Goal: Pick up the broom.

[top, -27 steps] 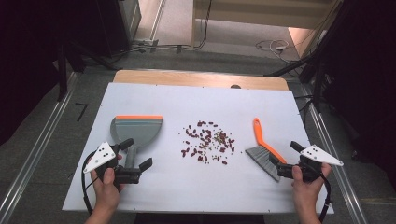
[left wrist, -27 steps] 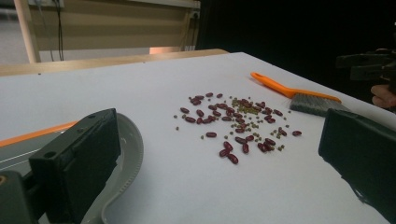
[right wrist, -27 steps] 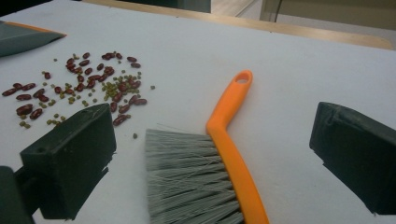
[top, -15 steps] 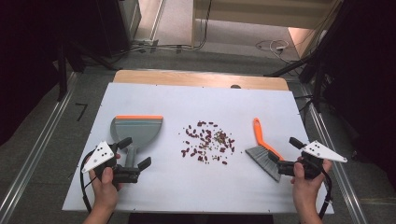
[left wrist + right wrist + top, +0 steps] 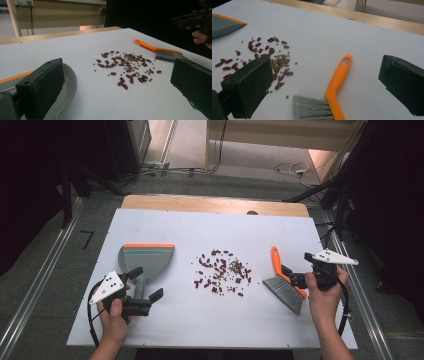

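Observation:
A grey dustpan (image 5: 147, 259) with an orange lip lies left of centre on the white board (image 5: 215, 227). My left gripper (image 5: 145, 284) stands open, with its jaws on either side of the dustpan's handle. Several red beans and small green ones (image 5: 222, 271) are scattered in the middle. To their right lies a brush (image 5: 281, 279) with an orange handle and grey bristles. My right gripper (image 5: 295, 277) is open around that handle (image 5: 337, 80) and does not press it. The left gripper view has the beans (image 5: 125, 67) and brush (image 5: 160, 51) ahead of the open left gripper (image 5: 118, 72).
The board rests on a wooden table whose far edge (image 5: 215, 204) shows. Metal rails (image 5: 40, 285) run along both sides, and cables (image 5: 292, 169) lie on the floor beyond. In the left gripper view the other hand and its gripper (image 5: 195, 20) are at the upper right.
My right hand has moved away from the near edge and a little left, so its jaws now straddle the brush's handle. The left hand has stayed by the dustpan.

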Motion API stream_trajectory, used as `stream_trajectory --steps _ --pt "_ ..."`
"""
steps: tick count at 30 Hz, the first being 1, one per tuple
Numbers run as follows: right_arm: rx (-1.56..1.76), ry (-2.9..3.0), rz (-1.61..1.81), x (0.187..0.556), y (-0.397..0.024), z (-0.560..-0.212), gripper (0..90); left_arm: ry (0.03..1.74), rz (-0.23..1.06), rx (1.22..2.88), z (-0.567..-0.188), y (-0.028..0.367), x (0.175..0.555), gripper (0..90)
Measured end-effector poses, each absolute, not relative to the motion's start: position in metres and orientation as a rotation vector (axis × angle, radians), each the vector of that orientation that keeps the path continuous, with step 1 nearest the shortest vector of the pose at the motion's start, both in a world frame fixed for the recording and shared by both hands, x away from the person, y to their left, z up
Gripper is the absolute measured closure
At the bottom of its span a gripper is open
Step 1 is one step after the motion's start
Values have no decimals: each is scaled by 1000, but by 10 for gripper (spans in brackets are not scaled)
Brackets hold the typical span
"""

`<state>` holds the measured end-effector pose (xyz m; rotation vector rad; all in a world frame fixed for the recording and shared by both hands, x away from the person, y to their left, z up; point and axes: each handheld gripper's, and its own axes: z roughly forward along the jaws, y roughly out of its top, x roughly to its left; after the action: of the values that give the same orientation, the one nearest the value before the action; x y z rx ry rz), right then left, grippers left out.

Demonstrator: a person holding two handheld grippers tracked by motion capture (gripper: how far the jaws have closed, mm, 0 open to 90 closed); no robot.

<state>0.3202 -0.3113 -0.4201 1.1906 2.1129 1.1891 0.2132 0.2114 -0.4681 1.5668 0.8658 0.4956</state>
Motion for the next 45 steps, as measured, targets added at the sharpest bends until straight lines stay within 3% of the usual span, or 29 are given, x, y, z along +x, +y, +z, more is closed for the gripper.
stream_trajectory --steps 7,12,21,45 --pt "1260 2243 1072 354 -294 -420 58 862 490 1577 -469 209 216 2" --pt "1311 2287 989 371 -289 -428 385 860 487 1576 -469 209 216 2" --pt "1379 2340 666 385 -280 -443 555 863 480 1582 -469 208 216 2" --pt "1562 2443 459 387 -276 -473 645 850 478 1598 -469 206 216 2"
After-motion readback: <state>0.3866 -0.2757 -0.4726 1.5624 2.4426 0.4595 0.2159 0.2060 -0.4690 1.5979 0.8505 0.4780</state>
